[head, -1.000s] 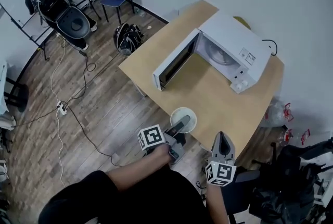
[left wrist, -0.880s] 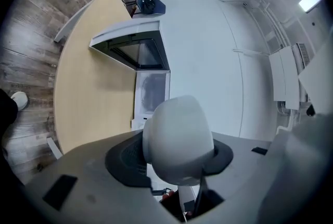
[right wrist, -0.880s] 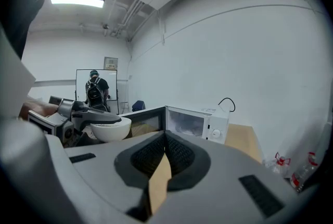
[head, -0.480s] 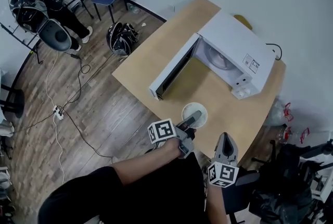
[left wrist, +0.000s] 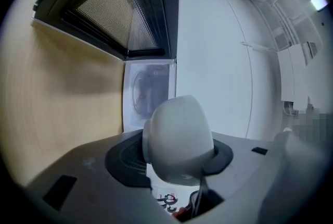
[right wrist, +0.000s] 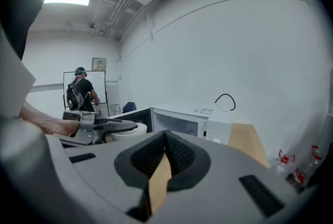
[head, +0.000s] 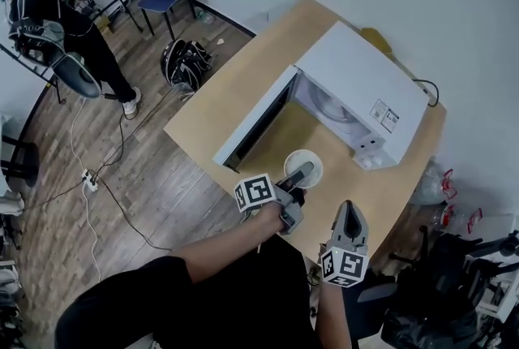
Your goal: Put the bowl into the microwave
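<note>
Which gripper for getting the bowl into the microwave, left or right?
Left gripper: it holds the white bowl in front of the open microwave; right gripper is empty, farther back.

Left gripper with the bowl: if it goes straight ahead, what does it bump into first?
Probably nothing at first: the left gripper, carrying the bowl, points into the open microwave, beside its door. Depth is unclear.
</note>
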The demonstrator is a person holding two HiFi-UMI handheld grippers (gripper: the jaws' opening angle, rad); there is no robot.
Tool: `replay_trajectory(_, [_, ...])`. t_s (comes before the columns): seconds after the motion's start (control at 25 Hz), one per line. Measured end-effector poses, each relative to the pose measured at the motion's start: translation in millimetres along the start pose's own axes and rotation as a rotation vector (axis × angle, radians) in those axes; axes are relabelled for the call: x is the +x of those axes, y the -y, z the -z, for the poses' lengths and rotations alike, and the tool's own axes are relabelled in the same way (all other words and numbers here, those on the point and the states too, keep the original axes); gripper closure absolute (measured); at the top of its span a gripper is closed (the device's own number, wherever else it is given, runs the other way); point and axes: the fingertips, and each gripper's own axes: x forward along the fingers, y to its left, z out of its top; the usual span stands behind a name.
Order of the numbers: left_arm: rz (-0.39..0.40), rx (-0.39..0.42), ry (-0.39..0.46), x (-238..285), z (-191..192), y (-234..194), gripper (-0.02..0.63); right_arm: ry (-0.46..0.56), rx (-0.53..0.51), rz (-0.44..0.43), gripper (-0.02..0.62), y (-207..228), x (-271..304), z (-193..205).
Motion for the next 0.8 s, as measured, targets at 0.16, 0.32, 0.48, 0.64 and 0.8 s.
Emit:
replay_trajectory(0.16, [-0.031, 0.031, -0.025, 41, -17, -10, 0.397, -0.011, 0.011, -0.013, 0.535, 18, 31, -3])
replay_trajectory(0.32, [-0.057, 0.055, -0.060, 79, -35, -22, 0.397, -0.025, 0.022, -0.025, 0.535, 28, 55, -5])
replay_trajectory(0.48, [-0.082, 0.026, -0.051, 114, -59, -39, 0.397, -0.043, 0.041, -0.063, 0.535, 29, 74, 0])
replay_trajectory(0.64, [-0.096, 0.053, -0.031, 147, -81, -55, 0.397, -0.084, 0.065, -0.092, 0.535, 32, 88, 17])
replay_trajectory(0.8, [-0.105, 0.075, -0.041, 176, -92, -68, 0.397, -0.114, 0.087, -0.104, 0.535, 41, 100, 33])
